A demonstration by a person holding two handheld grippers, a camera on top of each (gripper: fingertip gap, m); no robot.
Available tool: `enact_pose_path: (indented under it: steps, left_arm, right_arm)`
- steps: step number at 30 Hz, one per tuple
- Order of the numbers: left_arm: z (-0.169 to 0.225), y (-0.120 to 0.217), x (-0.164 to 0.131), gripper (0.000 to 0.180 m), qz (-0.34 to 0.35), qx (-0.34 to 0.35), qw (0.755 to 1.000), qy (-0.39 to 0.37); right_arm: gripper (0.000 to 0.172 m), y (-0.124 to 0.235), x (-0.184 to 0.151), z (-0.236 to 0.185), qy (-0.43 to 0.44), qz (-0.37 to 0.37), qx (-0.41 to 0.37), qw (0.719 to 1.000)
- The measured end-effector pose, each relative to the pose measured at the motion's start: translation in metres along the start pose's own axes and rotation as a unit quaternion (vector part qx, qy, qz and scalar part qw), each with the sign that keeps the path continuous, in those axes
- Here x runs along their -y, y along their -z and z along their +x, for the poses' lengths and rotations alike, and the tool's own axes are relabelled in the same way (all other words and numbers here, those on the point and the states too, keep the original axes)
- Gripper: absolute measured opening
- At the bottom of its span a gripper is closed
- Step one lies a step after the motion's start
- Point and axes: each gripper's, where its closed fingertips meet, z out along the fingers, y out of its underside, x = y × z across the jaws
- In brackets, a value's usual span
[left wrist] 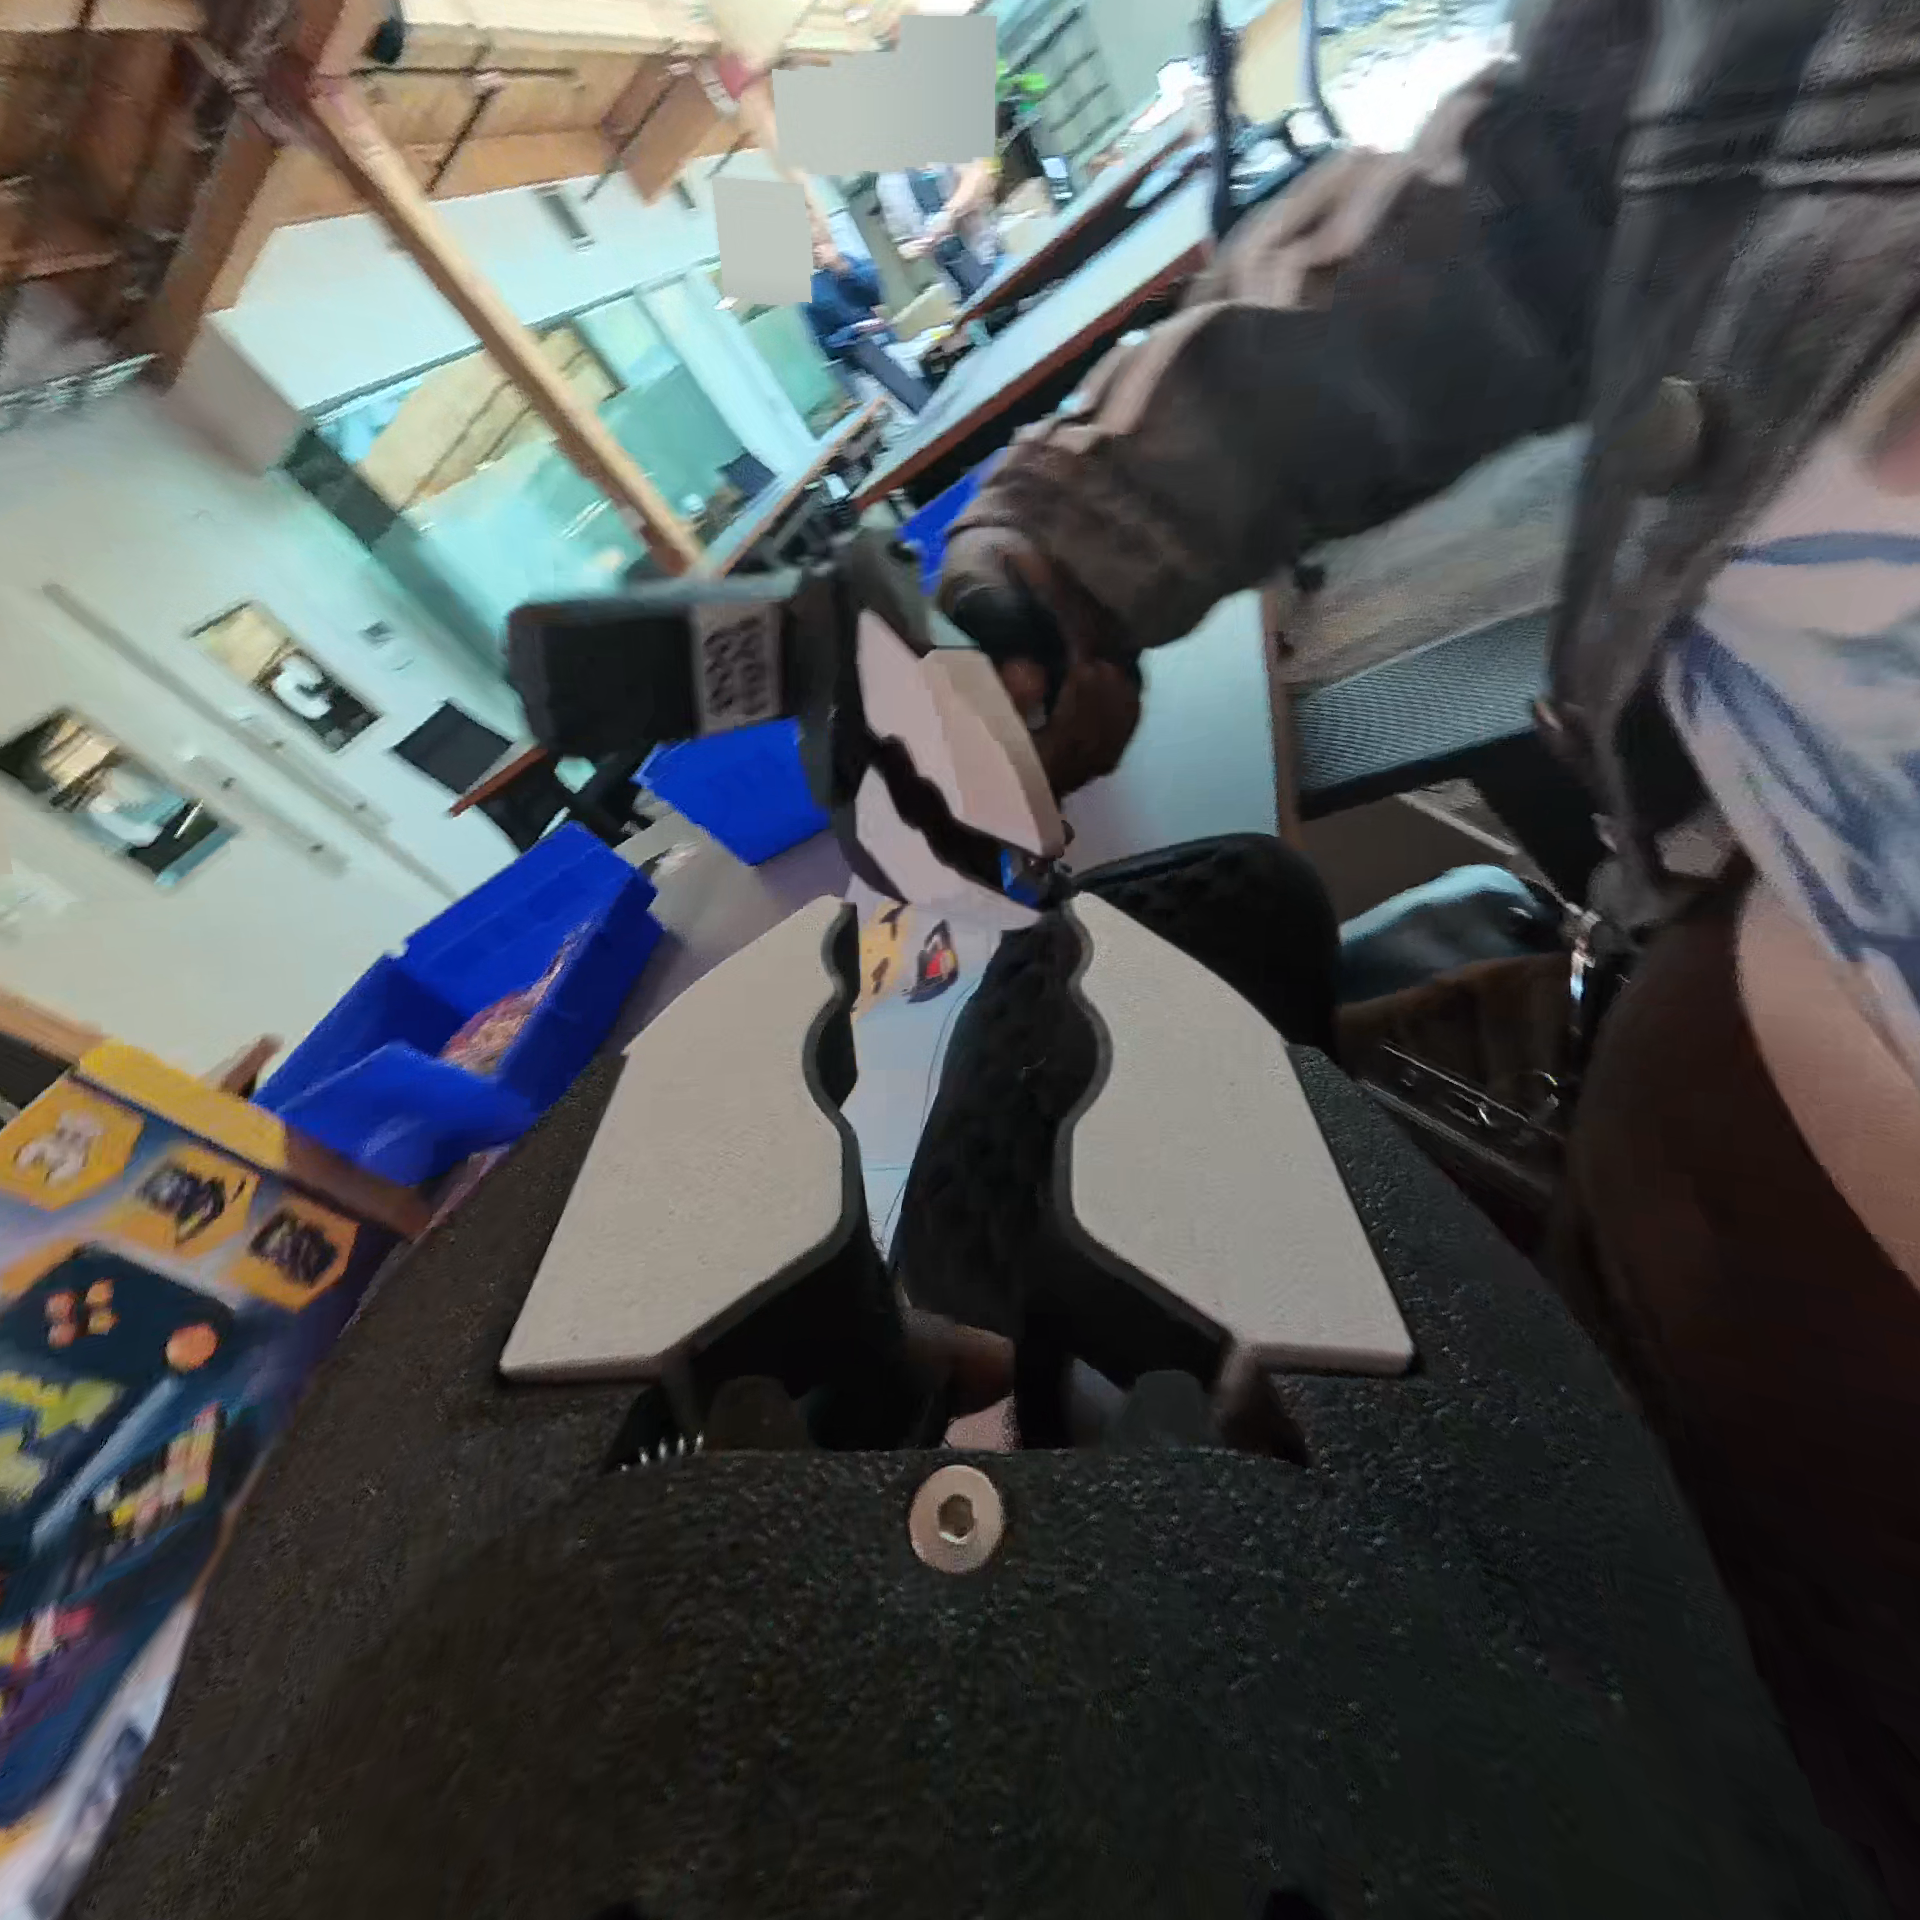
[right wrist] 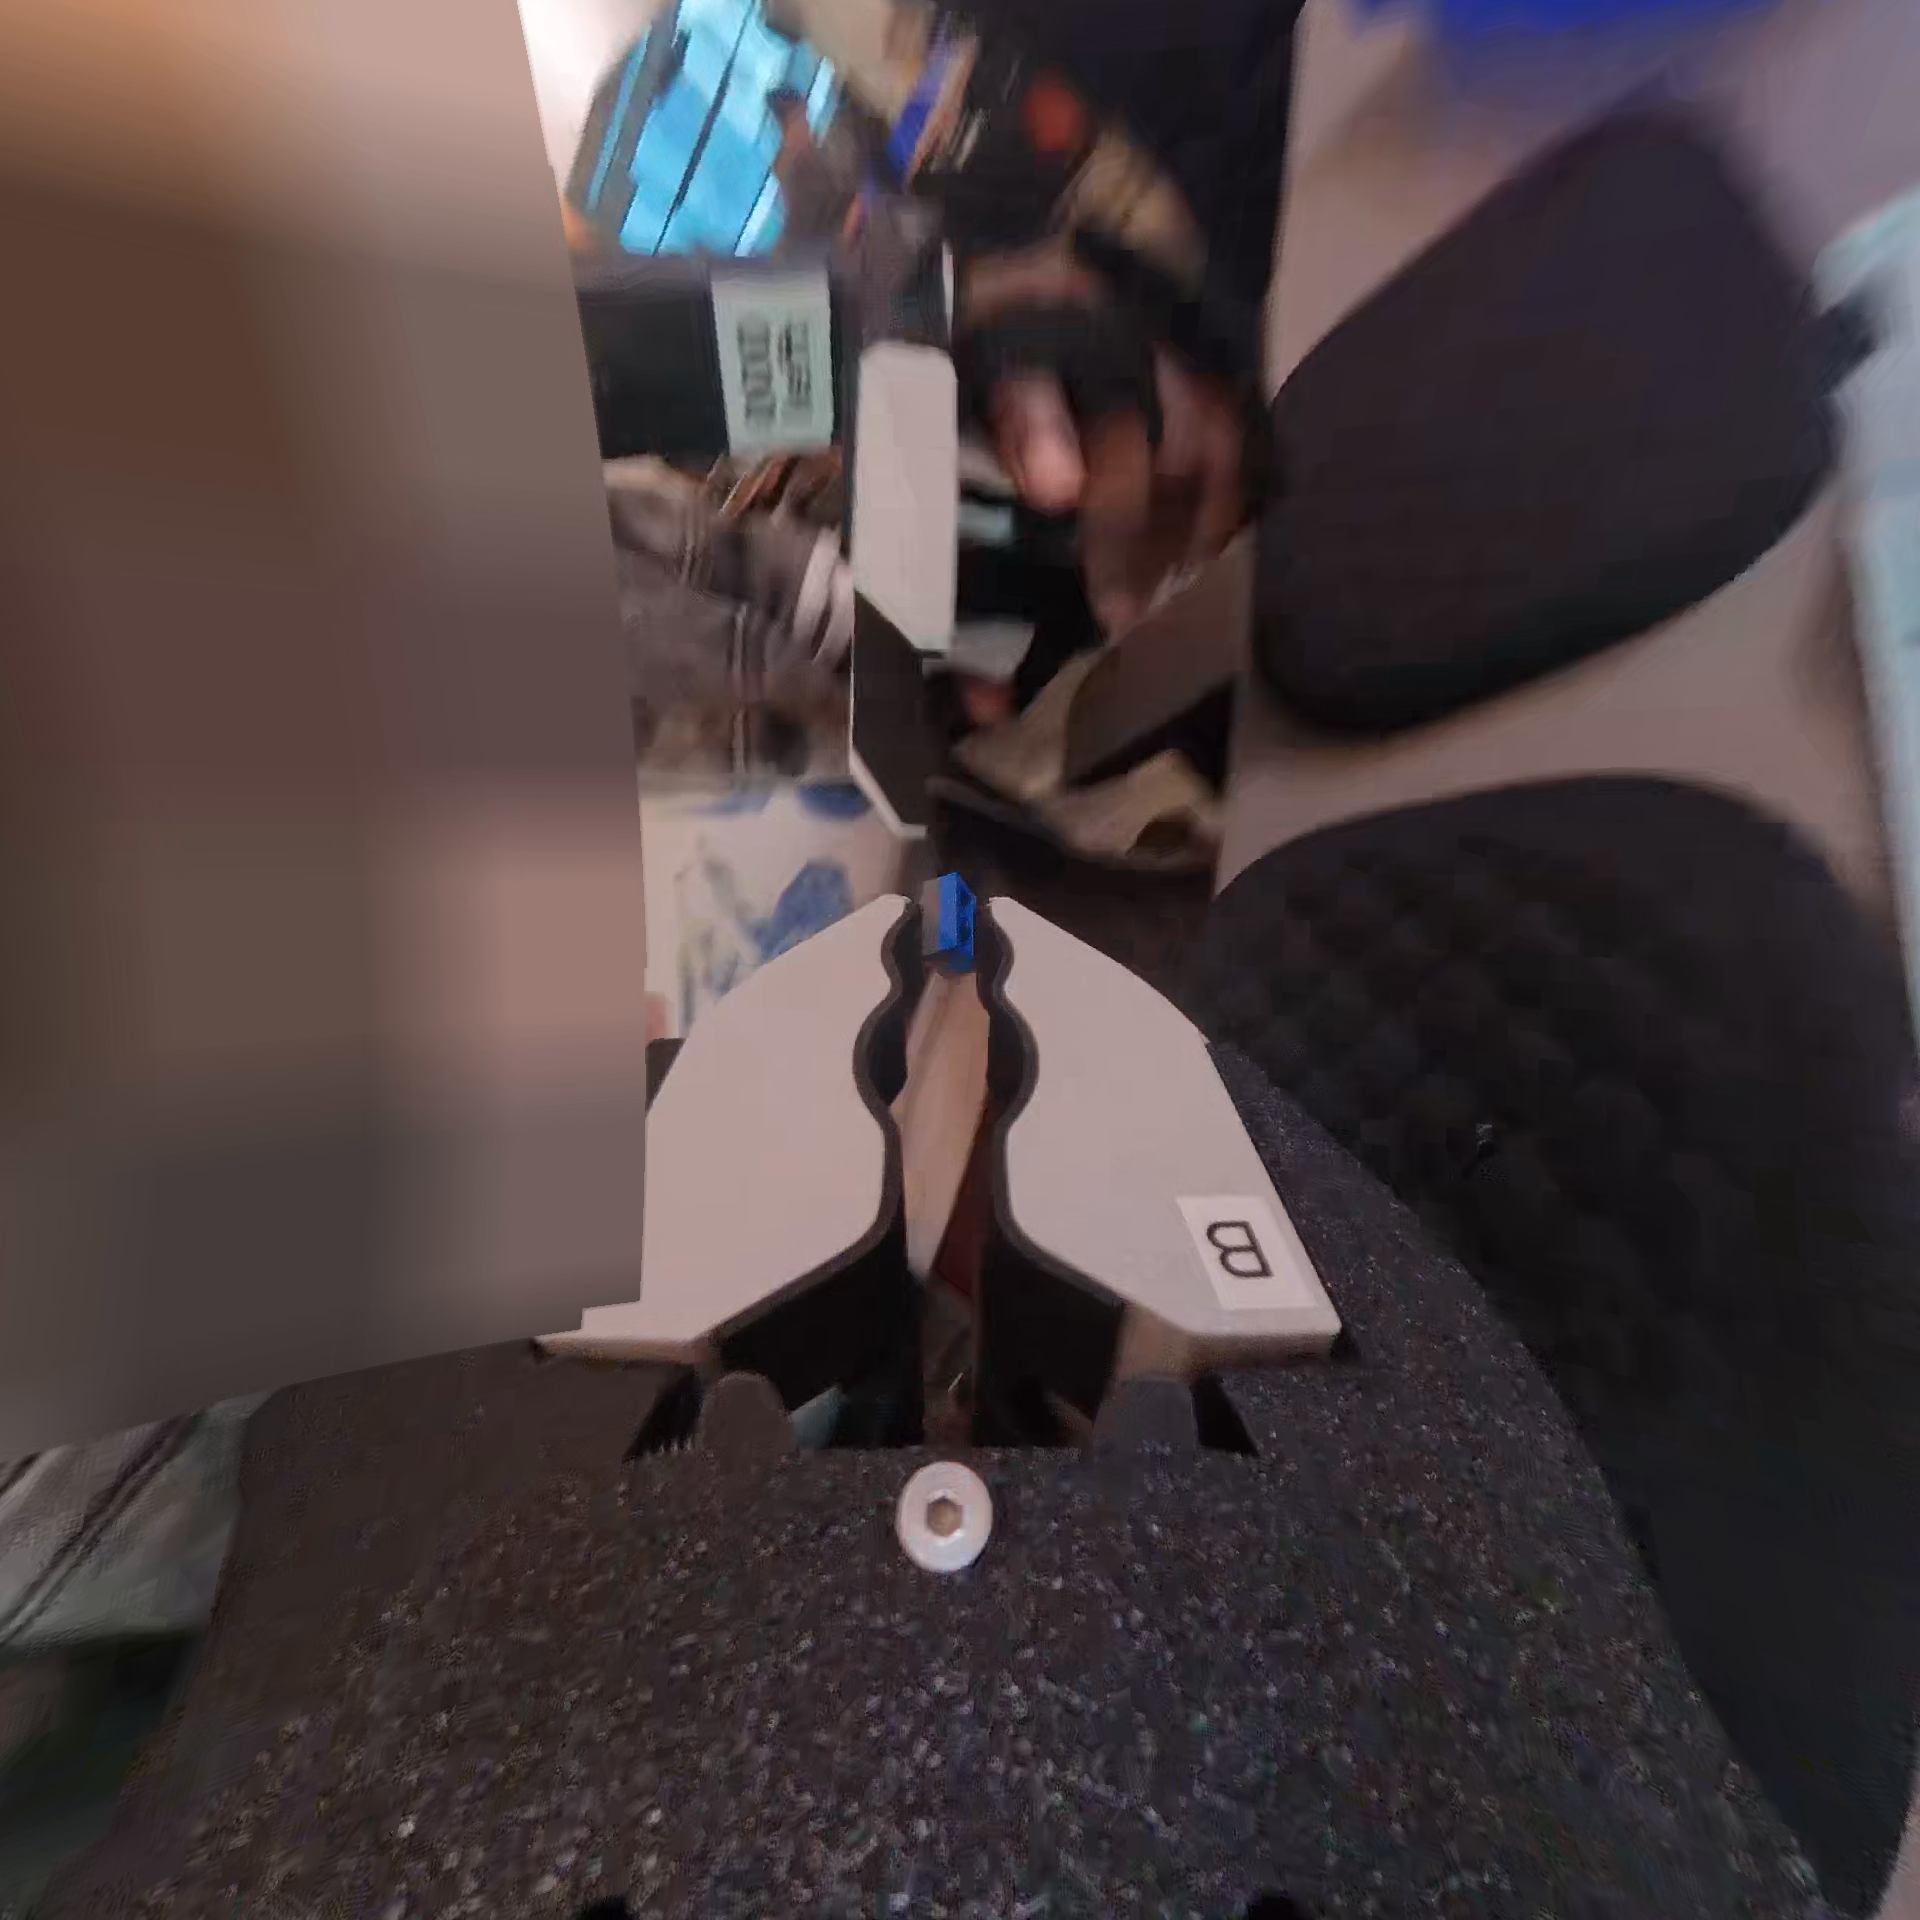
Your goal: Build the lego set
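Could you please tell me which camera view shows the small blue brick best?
The right wrist view: the small blue brick sits centred at the fingertips of the right gripper, its top face visible. In the left wrist view it is only a blue sliver at that gripper's tips, mostly hidden by its fingers.

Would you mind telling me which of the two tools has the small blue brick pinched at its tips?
The right tool: its tips pinch the small blue brick, whereas the left tool stands open with nothing between its fingers.
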Motion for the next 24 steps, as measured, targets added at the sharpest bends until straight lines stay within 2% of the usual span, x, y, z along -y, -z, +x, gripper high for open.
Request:
enact_pose_path:
  steps: [3, 6, 7, 9, 12, 14, 15, 16, 17, 19, 21, 24]
  left_arm:
    - [0.005, -0.005, 0.003, 0.035, -0.007, -0.032, 0.998, -0.062]
    - [0.003, -0.018, -0.009, 0.033, -0.039, -0.010, 0.997, -0.072]
    - [0.000, -0.021, -0.013, 0.025, -0.046, 0.006, 0.996, -0.075]
    - [-0.004, -0.021, -0.015, 0.015, -0.039, 0.033, 0.996, -0.074]
    - [0.001, -0.021, -0.020, 0.015, -0.039, 0.022, 0.998, -0.053]
    - [-0.003, -0.019, -0.023, 0.014, -0.041, 0.040, 0.998, -0.032]
    - [-0.012, -0.017, -0.023, 0.014, -0.038, 0.071, 0.997, -0.010]
    - [-0.025, -0.012, -0.023, 0.014, -0.028, 0.117, 0.993, 0.017]
    - [-0.042, -0.004, -0.023, 0.014, -0.016, 0.182, 0.982, 0.049]
    - [-0.061, 0.011, -0.026, 0.014, -0.002, 0.269, 0.959, 0.093]
    - [-0.068, 0.017, -0.030, 0.014, -0.018, 0.323, 0.943, 0.081]
    - [-0.063, 0.009, -0.027, 0.014, -0.042, 0.339, 0.939, 0.027]
  right_arm:
    - [0.010, -0.004, -0.001, -0.004, -0.055, -0.055, 0.061, 0.995]
    - [0.010, -0.004, 0.016, 0.000, -0.075, -0.037, 0.084, 0.993]
    - [0.010, -0.004, 0.021, 0.000, -0.079, -0.026, 0.092, 0.992]
    - [0.010, -0.004, 0.021, 0.004, -0.087, -0.025, 0.095, 0.991]
    - [0.010, -0.007, 0.016, 0.008, -0.107, -0.030, 0.100, 0.989]
    - [0.010, -0.007, 0.021, 0.012, -0.118, -0.010, 0.096, 0.988]
    - [0.014, -0.005, 0.029, 0.016, -0.117, 0.019, 0.083, 0.990]
    - [0.025, -0.001, 0.039, 0.023, -0.107, 0.058, 0.053, 0.991]
    - [0.033, 0.004, 0.050, 0.031, -0.086, 0.104, 0.011, 0.991]
    - [0.032, 0.018, 0.070, 0.040, -0.004, 0.216, -0.081, 0.973]
    - [0.028, 0.024, 0.079, 0.037, 0.084, 0.295, -0.163, 0.938]
    - [0.028, 0.014, 0.081, 0.030, 0.186, 0.319, -0.256, 0.894]
